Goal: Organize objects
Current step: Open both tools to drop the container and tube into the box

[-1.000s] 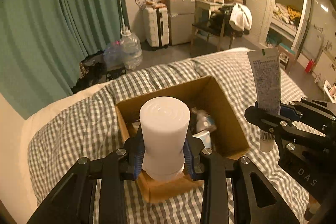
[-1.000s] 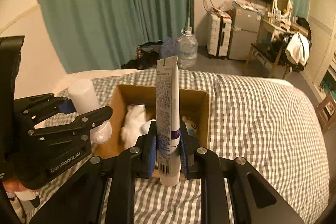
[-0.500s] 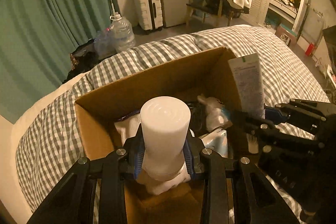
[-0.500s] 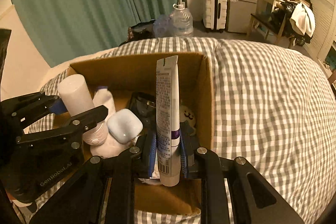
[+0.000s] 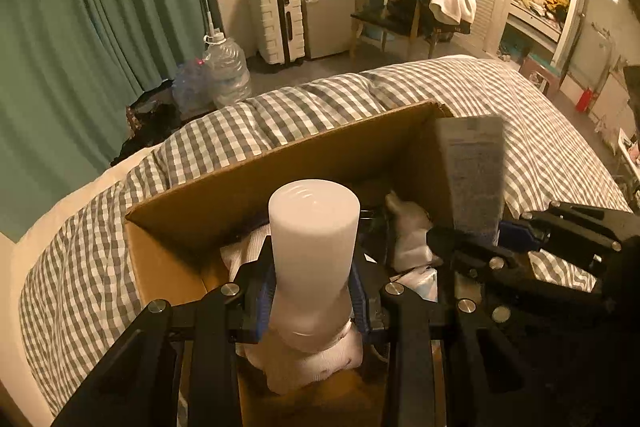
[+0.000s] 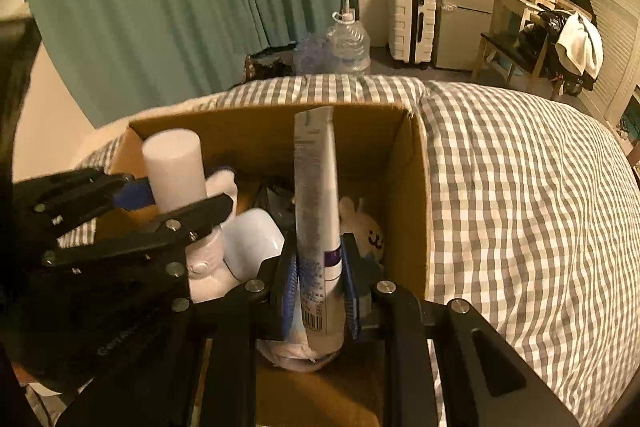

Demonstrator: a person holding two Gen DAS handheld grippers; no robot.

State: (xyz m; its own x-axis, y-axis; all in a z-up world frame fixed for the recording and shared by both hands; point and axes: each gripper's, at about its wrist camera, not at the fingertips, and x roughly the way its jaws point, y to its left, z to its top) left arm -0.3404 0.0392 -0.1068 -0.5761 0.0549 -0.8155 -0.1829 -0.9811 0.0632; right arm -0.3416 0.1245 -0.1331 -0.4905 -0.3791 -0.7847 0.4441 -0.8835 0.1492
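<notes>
While both items hang upright inside the cardboard box [image 6: 412, 187] on the bed: left gripper [image 5: 312, 301] clamped on white bottle [image 5: 314, 247]; right gripper [image 6: 320, 291] clamped on tube [image 6: 318, 207], seemingly for release.

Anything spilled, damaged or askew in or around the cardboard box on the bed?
Nothing stands out. The cardboard box looks intact; the white bottle and tube are held upright over its loose contents, with no visible spill.
</notes>
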